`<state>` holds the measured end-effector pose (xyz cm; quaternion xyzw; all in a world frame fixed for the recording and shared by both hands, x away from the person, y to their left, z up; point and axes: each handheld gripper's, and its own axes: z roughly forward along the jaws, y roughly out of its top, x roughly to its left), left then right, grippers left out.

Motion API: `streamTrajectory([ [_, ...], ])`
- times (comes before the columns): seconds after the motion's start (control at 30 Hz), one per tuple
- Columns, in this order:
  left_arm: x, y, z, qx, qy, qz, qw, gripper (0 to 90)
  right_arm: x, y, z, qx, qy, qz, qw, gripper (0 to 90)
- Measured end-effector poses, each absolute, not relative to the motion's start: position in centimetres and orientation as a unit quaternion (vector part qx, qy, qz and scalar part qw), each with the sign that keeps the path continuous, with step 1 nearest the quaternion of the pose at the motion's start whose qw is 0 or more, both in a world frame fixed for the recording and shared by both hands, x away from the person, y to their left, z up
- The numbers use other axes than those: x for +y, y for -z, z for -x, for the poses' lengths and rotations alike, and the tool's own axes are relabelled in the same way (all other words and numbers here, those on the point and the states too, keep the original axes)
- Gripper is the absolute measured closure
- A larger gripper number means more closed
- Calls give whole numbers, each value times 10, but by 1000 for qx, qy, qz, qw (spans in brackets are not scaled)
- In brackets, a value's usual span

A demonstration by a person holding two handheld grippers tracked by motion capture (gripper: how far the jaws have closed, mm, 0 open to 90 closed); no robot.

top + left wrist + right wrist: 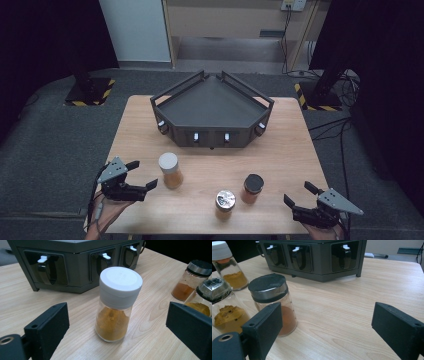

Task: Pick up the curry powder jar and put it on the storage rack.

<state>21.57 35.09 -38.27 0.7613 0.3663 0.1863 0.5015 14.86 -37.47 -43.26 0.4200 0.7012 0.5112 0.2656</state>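
Jars wait untouched near the table's front edge; our left gripper (141, 174) gapes toward the white-capped jar (170, 170), our right gripper (301, 194) likewise agape; next we close in squarely.

— Where is the big dark grey tray with the angled sides (212, 102)?

— It sits on the light wooden table (280, 160), at the far side, in the middle.

— And the jars?

— Three stand before the tray. The glass jar with the white cap (170, 170) is the one most to the left. The glass jar with the black lid (252, 188) is to the right. The glass jar with the shiny silver lid (225, 204) stands between them, nearest the front edge.

— Where are the two tools?

— The left gripper (142, 175) is just left of the white-capped jar. The right gripper (300, 194) is near the front right corner, right of the black-lidded jar.
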Motion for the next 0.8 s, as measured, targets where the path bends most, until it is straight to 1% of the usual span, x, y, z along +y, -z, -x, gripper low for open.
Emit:
streamTrajectory([
  [0.8, 328, 375, -251, 348, -170, -782, 488, 45, -375, 433, -149, 701, -512, -420, 264, 100],
])
